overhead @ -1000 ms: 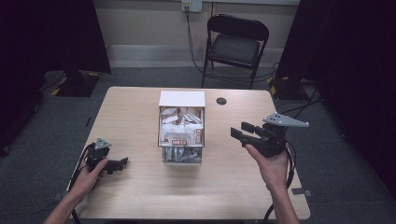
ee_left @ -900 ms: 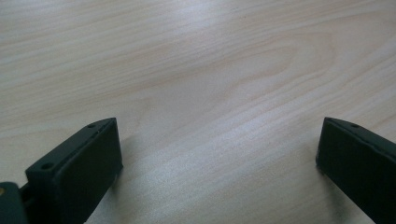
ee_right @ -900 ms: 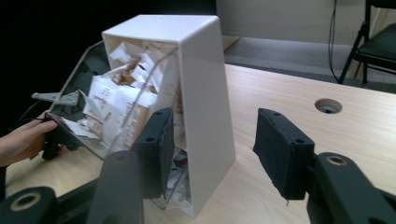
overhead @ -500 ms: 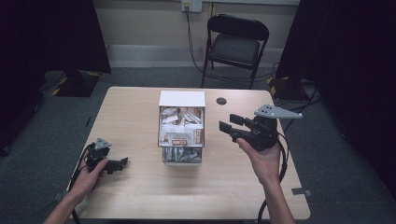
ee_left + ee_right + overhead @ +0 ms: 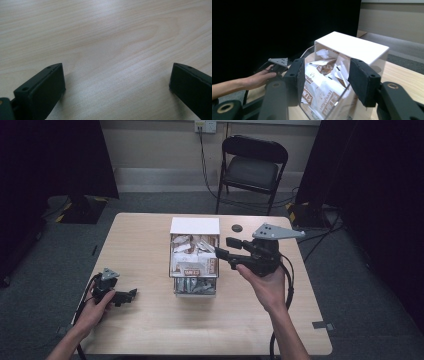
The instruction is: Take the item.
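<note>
Wood covers the table (image 5: 150, 330), and a clear box (image 5: 195, 257) sits in its middle. That box is the landmark.

Nearest the person, left of the box and well apart from it, the left gripper (image 5: 131, 294) rests low on the wood. Its jaws stand wide apart with nothing between them.

Just right of the box, the right gripper (image 5: 220, 248) is held up in the air, pointing at the box. Its jaws are spread too, and hold nothing.

Inside the box are paper packets (image 5: 319, 85), white and brown, piled loose. They look light, soft and crinkly. Pinching one by its top edge seems best.

Behind the box sits a small black disc (image 5: 237, 228), and farther back a chair (image 5: 252, 170).
</note>
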Demonstrator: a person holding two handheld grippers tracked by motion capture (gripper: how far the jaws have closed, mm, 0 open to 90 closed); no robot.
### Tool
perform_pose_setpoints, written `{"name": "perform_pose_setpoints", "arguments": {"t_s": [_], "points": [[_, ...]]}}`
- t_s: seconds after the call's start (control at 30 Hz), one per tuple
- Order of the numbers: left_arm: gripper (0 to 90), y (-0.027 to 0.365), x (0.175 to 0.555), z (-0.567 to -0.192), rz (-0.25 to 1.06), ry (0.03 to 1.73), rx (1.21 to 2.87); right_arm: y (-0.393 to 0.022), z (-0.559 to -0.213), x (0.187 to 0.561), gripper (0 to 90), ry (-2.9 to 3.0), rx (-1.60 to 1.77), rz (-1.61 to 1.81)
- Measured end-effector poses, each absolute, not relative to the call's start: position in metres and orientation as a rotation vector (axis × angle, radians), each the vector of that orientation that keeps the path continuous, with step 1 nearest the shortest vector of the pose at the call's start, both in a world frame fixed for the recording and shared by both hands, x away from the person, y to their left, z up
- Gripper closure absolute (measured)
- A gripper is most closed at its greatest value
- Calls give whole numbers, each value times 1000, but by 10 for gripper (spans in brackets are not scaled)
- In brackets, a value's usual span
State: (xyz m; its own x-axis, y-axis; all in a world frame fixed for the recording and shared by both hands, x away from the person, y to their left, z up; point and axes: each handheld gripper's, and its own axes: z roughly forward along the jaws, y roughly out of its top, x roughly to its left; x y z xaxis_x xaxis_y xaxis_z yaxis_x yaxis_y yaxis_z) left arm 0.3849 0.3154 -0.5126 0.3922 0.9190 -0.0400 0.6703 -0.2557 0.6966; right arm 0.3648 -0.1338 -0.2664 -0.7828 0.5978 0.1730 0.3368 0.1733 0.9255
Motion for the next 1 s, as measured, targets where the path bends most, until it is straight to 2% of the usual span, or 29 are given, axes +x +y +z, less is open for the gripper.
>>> {"name": "perform_pose_setpoints", "arguments": {"t_s": [0.07, 0.6, 1.0], "points": [[0, 315, 385, -513, 503, 1356, 2016, -129, -267, 365, 503, 2235, 880, 1658], [0, 315, 385, -513, 505, 1356, 2017, -87, -282, 376, 503, 2385, 786, 1630], [0, 315, 385, -513, 503, 1357, 2015, -70, -303, 385, 603, 2461, 780, 1579]]}}
